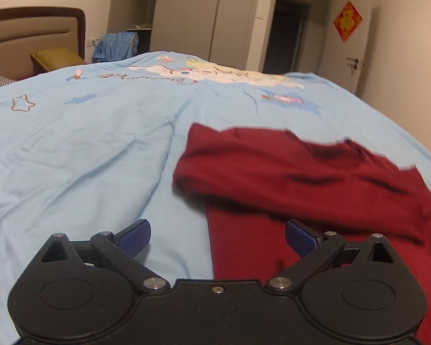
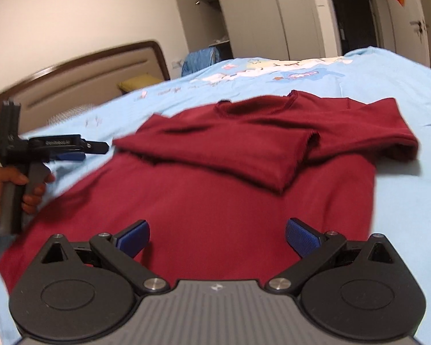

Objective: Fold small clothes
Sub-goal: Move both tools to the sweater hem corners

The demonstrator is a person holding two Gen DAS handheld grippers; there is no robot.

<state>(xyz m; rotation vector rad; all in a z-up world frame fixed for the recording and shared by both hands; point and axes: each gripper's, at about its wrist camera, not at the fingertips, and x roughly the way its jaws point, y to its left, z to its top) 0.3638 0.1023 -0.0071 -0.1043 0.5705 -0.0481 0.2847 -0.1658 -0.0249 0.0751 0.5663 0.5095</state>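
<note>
While both sleeves already lie folded across the chest, the shirt (image 2: 215, 201) runs lengthwise straight ahead of the right claw (image 2: 217, 237) (jaws wide, empty, above the hem), nearer than the equally open left claw (image 1: 217, 237) off its left edge.

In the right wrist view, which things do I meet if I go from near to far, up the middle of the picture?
Right gripper, open → dark red shirt lying flat → its folded-over sleeves → light blue bedcover with cartoon print → grey wardrobe at the far wall.
</note>
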